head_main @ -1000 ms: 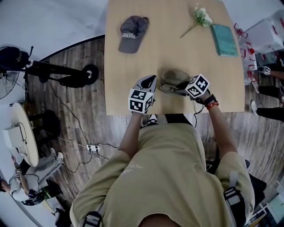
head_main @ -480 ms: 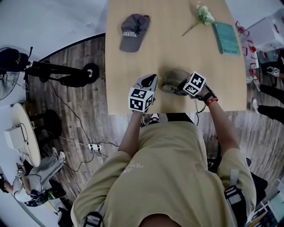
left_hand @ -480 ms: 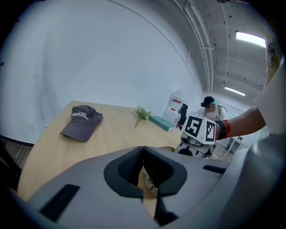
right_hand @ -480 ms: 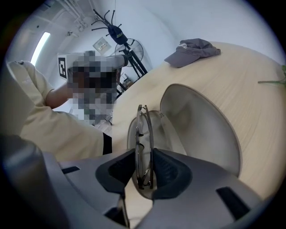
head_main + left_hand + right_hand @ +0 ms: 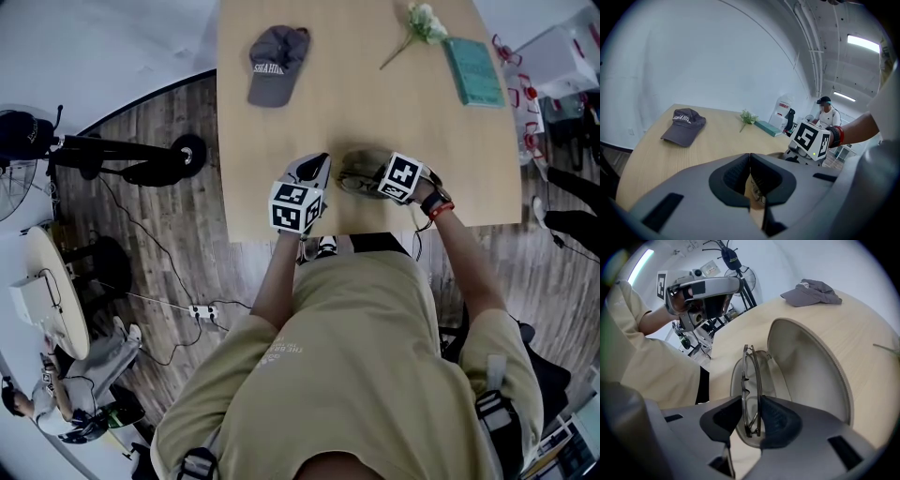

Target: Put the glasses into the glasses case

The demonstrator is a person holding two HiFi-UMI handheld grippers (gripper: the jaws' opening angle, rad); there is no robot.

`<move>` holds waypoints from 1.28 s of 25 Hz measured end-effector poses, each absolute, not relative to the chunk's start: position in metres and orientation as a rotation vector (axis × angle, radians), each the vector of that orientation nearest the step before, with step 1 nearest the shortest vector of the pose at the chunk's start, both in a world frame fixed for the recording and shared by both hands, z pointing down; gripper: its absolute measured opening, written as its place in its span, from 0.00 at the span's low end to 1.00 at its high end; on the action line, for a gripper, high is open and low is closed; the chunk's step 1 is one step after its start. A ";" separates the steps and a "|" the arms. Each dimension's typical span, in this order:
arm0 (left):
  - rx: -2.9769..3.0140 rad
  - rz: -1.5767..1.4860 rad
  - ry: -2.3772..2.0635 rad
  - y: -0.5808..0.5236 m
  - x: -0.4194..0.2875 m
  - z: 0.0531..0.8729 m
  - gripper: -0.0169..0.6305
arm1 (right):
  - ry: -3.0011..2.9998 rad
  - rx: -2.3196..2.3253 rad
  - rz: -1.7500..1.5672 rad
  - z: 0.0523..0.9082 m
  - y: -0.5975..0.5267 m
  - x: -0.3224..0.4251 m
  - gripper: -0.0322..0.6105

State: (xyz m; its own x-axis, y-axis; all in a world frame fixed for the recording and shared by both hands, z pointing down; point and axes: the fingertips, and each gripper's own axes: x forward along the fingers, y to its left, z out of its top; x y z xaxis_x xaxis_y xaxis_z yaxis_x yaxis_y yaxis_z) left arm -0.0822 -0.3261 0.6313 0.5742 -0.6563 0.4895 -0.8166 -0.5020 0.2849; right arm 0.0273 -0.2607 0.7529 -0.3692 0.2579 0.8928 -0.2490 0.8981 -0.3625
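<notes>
The glasses [image 5: 752,376] are folded and stand on edge between my right gripper's [image 5: 751,405] pads, which are shut on them. They hang just over the tray of the open beige glasses case [image 5: 806,362], whose lid stands up to their right. In the head view the case [image 5: 366,159] lies near the table's front edge, with the glasses [image 5: 353,186] and the right gripper [image 5: 371,183] at its near side. My left gripper [image 5: 317,169] hovers to the case's left, its jaws shut and holding nothing [image 5: 750,157]. It looks past its fingertips at the right gripper's marker cube [image 5: 812,138].
On the wooden table [image 5: 375,103] a grey cap [image 5: 277,52] lies far left. A flower sprig [image 5: 422,23] and a green book [image 5: 473,70] lie far right. A fan stand [image 5: 131,155] and cables are on the floor at left. A person [image 5: 826,110] stands beyond the table.
My right gripper has sunk and tipped further down with the glasses, closer to the case. The left gripper has stayed where it was.
</notes>
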 end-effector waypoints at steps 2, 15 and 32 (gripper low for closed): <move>2.322 0.438 -1.174 -0.325 -0.080 0.631 0.06 | -1.866 0.027 0.492 0.754 -0.263 0.029 0.30; 2.335 0.432 -1.168 -0.317 -0.075 0.627 0.06 | -1.870 0.176 0.371 0.750 -0.275 0.037 0.41; 2.371 0.411 -1.180 -0.326 -0.072 0.607 0.06 | -2.046 0.528 0.470 0.696 -0.307 0.052 0.47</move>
